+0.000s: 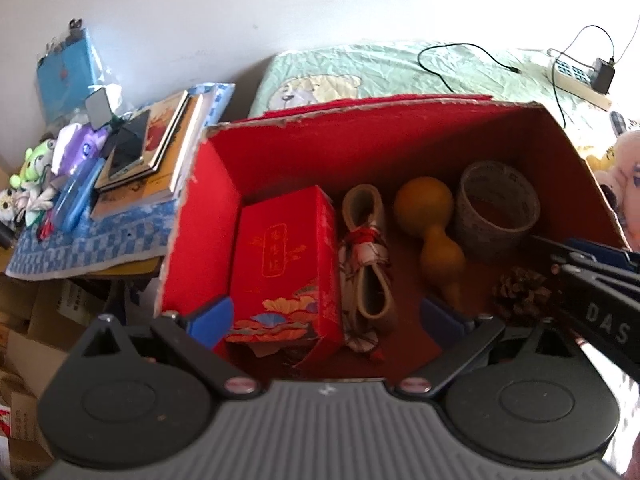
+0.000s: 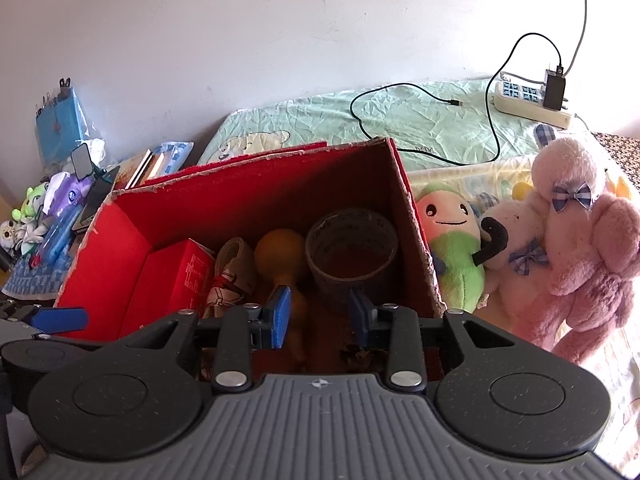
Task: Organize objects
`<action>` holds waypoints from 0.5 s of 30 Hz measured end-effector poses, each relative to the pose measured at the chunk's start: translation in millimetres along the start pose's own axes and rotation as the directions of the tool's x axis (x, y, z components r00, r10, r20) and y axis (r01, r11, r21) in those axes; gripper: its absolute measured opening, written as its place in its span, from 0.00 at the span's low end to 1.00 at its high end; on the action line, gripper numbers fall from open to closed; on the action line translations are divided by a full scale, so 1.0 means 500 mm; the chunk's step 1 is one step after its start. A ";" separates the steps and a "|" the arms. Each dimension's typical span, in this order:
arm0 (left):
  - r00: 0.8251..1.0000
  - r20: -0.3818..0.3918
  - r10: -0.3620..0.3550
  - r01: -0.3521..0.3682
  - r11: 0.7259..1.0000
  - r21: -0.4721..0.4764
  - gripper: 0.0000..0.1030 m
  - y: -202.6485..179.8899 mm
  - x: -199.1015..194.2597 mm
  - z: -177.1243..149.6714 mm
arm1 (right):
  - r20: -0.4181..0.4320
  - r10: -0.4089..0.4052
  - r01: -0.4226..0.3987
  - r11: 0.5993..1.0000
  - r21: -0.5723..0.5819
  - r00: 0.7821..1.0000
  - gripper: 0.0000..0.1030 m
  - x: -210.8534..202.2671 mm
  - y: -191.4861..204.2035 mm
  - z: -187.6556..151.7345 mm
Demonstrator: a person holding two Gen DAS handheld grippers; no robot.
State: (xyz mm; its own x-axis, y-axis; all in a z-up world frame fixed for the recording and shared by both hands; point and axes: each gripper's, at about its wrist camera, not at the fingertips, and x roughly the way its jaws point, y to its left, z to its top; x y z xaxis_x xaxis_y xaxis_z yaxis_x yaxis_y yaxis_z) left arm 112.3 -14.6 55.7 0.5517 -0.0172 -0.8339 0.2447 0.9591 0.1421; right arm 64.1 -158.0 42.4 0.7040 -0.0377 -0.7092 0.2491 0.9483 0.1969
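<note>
Red box [image 1: 400, 136] is packed at centre frame: carton [image 1: 286, 264], cord bundle [image 1: 366, 256], gourd [image 1: 434, 224], tape roll [image 1: 496, 212], pinecone [image 1: 522, 294]. Bare floor only at lower centre, between the blue fingertips [image 1: 212, 316].

Bed [image 2: 432, 128] (green sheet) bears red box [image 2: 248, 196], plush toys [image 2: 568, 240], power strip [image 2: 528, 104].

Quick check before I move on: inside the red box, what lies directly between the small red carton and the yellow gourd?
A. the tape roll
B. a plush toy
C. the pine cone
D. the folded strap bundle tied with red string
D: in the left wrist view the folded strap bundle lies between the small red carton and the yellow gourd on the floor of the red box.
</note>
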 end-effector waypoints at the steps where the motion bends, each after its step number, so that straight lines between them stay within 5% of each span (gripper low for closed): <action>1: 1.000 0.004 0.011 -0.011 1.000 0.007 0.97 -0.003 -0.001 0.000 | -0.005 -0.005 0.005 1.000 0.002 1.000 0.34 0.001 0.000 0.001; 15: 1.000 -0.001 0.004 -0.004 1.000 0.008 0.97 0.000 0.012 0.002 | -0.006 -0.042 0.042 0.999 0.014 0.999 0.38 0.006 -0.003 0.003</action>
State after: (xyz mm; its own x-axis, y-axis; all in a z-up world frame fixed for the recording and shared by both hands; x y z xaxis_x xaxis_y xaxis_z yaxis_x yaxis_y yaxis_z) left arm 116.4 -15.0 51.3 0.5519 -0.0131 -0.8338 0.2490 0.9568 0.1498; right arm 66.7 -160.1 41.1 0.6890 -0.0754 -0.7209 0.2879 0.9412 0.1767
